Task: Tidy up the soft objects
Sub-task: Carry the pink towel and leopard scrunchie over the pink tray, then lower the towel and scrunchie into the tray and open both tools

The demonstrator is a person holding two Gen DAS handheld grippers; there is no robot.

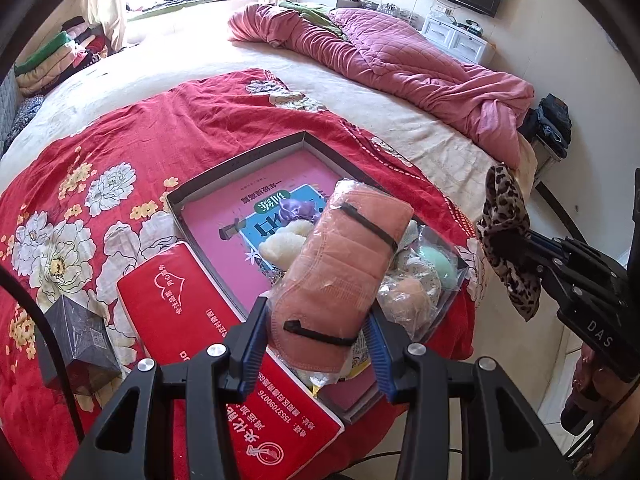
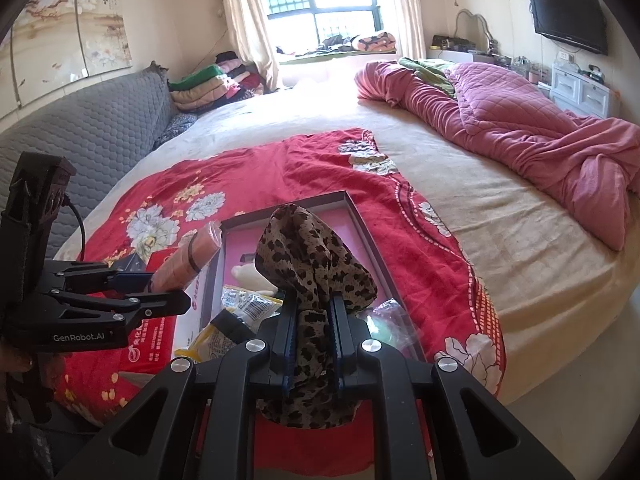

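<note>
Left hand-held gripper clamped on a plastic-wrapped pack of salmon-pink masks with black ear loops, held above the shallow grey box on the red floral cloth. Right hand-held gripper pinched tight on a limp leopard-print scarf, bunched and drooping over the box.

Crinkly clear plastic wraps the pink mask pack; the leopard scarf is thin matt cloth.
</note>
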